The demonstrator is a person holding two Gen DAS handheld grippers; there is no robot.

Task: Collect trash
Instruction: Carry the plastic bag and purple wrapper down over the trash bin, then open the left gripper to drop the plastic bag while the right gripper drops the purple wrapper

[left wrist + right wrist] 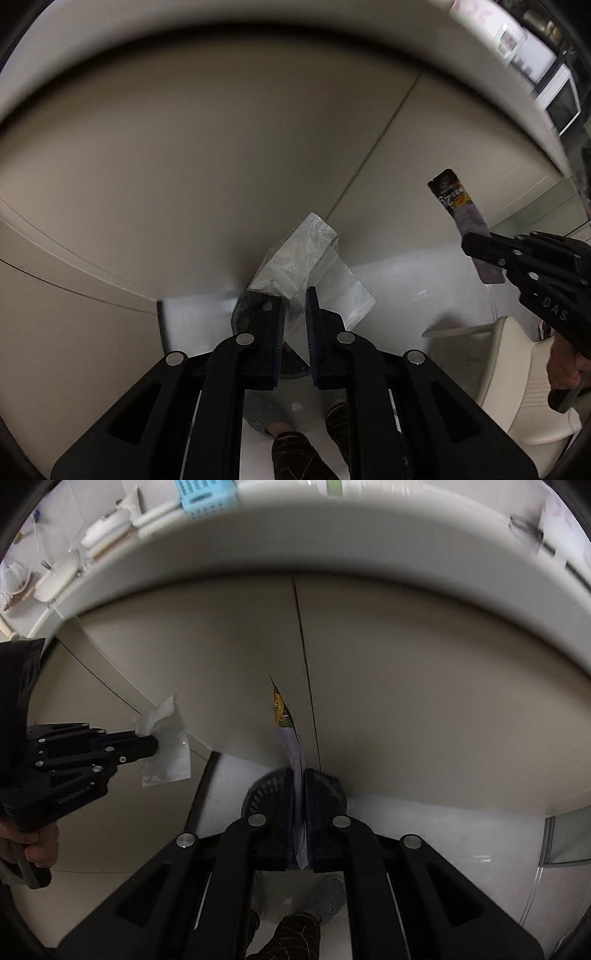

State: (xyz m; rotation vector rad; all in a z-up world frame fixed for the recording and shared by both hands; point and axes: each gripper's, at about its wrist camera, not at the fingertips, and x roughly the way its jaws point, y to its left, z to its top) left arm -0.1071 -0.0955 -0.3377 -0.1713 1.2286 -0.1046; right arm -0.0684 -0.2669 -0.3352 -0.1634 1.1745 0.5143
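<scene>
- A pale cabinet front [207,158] fills the space beyond both sets of jaws, a thin dark seam [304,672] running down it just past the right gripper's tips.
- White floor [443,830] lies below the jaws; a person's slippered feet [328,897] show beneath the right gripper.
- A dark mesh bin [266,788] sits directly under and behind the right jaws, partly hidden by them.
- The left gripper [295,314] is closed down on a clear plastic bag [303,254], which fans out crumpled beyond its tips.
- The right gripper [300,801] is clamped tight on a flat printed snack wrapper [284,720], seen edge-on here, standing up past the tips.
- A hand [37,845] grips the left tool's handle, well to the left of the right jaws.
</scene>
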